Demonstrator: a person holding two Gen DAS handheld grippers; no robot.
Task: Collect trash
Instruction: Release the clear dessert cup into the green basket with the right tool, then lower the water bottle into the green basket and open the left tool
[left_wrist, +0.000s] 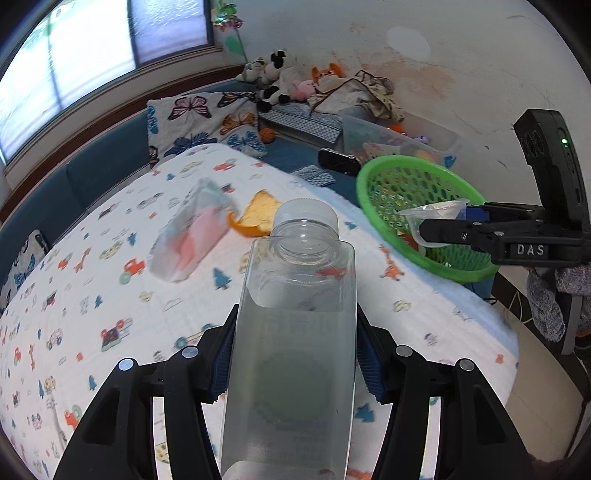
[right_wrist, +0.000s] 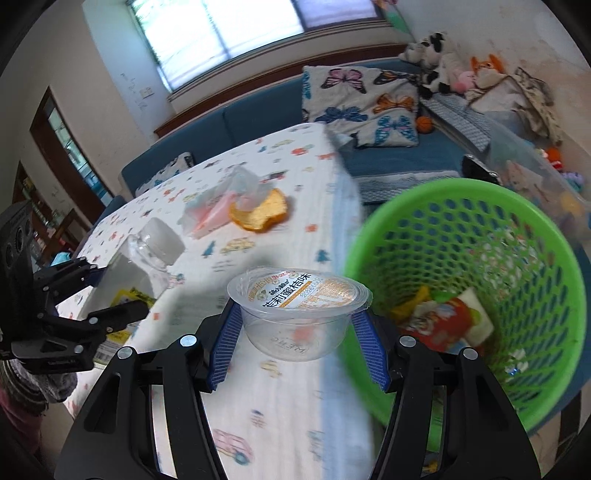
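Observation:
My left gripper (left_wrist: 295, 354) is shut on a clear square plastic bottle (left_wrist: 295, 332) with a pale cap, held above the patterned table cover (left_wrist: 92, 277). In the right wrist view my right gripper (right_wrist: 298, 334) is shut on a clear jelly cup (right_wrist: 299, 314) with a printed orange-and-white lid, held just left of the green mesh basket (right_wrist: 517, 236). The basket holds a few wrappers (right_wrist: 443, 325). The same cup (left_wrist: 436, 216) and right gripper (left_wrist: 443, 230) show at the basket (left_wrist: 406, 177) rim in the left wrist view. A crumpled plastic bag (left_wrist: 192, 232) and an orange peel (left_wrist: 258, 218) lie on the table.
A blue sofa (right_wrist: 399, 158) with butterfly cushions (right_wrist: 369, 103) and soft toys (left_wrist: 280, 77) stands behind the table. A clear storage box (left_wrist: 399, 136) of toys sits behind the basket. The table's right edge drops to a tiled floor (left_wrist: 546, 369). A person's knitted sleeve (left_wrist: 546, 295) shows at the right.

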